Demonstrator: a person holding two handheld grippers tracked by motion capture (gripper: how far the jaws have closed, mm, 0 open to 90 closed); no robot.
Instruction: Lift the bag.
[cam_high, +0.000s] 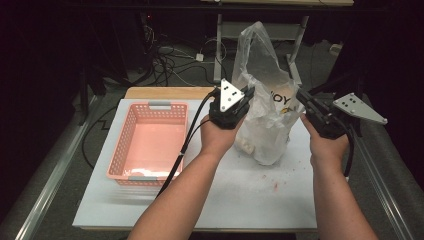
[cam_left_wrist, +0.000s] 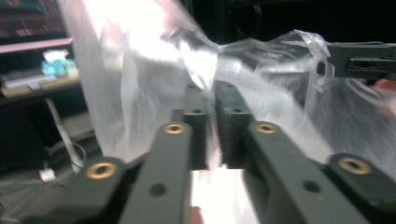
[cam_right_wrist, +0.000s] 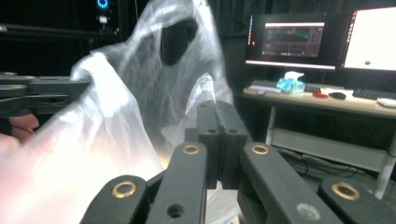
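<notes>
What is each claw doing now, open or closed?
Left claw: closed on the plastic bag.
Right claw: closed on the plastic bag.

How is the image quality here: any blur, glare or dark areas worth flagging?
High view: sharp on the white table, but the surroundings fall to black. Left gripper view: the plastic bag is smeared by motion blur and blown out to white glare. Right gripper view: the bag's near side washes out bright at lower left; the monitors stay fairly clear.

The high view looks forward and down on the white worktop (cam_high: 250, 200); both gripper views face the crinkled clear plastic bag (cam_high: 265, 100) close up.
</notes>
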